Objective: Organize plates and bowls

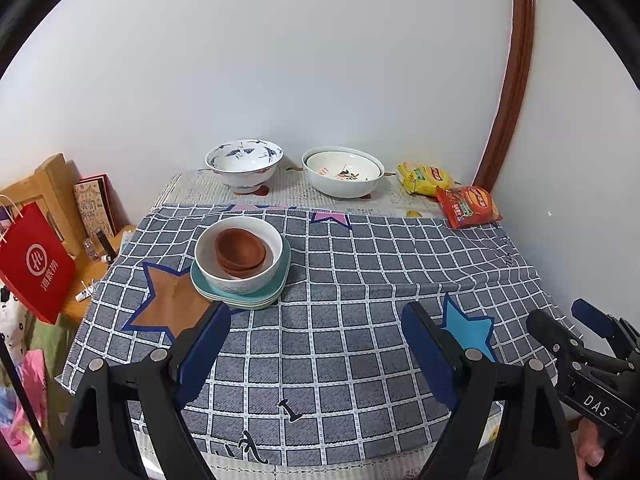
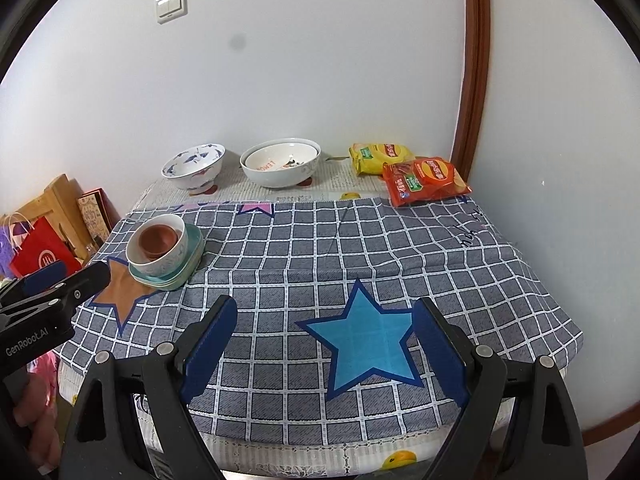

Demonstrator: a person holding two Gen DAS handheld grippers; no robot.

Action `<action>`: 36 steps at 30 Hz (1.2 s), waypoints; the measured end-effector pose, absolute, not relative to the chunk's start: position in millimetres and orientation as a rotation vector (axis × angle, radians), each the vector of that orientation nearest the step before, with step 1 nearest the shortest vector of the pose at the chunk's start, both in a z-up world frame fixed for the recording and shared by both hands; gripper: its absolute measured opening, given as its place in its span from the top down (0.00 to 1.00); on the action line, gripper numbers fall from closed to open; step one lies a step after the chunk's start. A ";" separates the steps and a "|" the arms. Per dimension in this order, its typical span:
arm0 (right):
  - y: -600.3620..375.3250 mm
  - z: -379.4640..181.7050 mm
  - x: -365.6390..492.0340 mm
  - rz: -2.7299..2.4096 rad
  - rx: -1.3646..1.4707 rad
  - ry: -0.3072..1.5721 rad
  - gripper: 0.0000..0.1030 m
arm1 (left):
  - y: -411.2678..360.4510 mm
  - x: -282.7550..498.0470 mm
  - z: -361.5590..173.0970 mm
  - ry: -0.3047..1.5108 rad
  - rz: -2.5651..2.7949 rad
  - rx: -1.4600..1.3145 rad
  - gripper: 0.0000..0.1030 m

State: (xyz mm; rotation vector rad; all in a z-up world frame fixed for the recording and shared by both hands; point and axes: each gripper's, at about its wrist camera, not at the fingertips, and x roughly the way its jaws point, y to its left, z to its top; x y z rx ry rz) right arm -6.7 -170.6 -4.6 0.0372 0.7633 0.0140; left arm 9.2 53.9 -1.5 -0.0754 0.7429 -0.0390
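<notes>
A stack stands on the left of the checked cloth: teal square plates (image 1: 276, 290) (image 2: 192, 256), on them a white bowl (image 1: 208, 256) (image 2: 176, 254) that holds small brown bowls (image 1: 240, 250) (image 2: 158, 240). At the back stand a blue-patterned white bowl (image 1: 244, 164) (image 2: 194, 166) and two nested white bowls (image 1: 342, 174) (image 2: 280, 166). My left gripper (image 1: 316, 320) is open and empty above the cloth, just in front of the stack. My right gripper (image 2: 324, 316) is open and empty over the blue star (image 2: 364, 344), well right of the stack.
Yellow (image 1: 424, 178) (image 2: 378, 156) and red (image 1: 468, 204) (image 2: 424, 180) snack bags lie at the back right by the wall. A red paper bag (image 1: 34, 264) and a wooden rack (image 1: 52, 184) stand left of the table. Walls close the back and right.
</notes>
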 end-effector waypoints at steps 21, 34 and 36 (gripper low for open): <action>-168.9 -5.0 -8.2 0.022 0.032 0.767 0.14 | 54.5 8.3 -1.6 0.744 -0.035 -0.075 0.16; -168.4 -4.6 -8.0 0.025 0.032 0.770 0.14 | 54.5 7.6 -1.1 0.743 -0.037 -0.072 0.16; -168.4 -5.0 -7.4 0.025 0.034 0.771 0.14 | 54.5 7.4 -1.0 0.744 -0.036 -0.072 0.16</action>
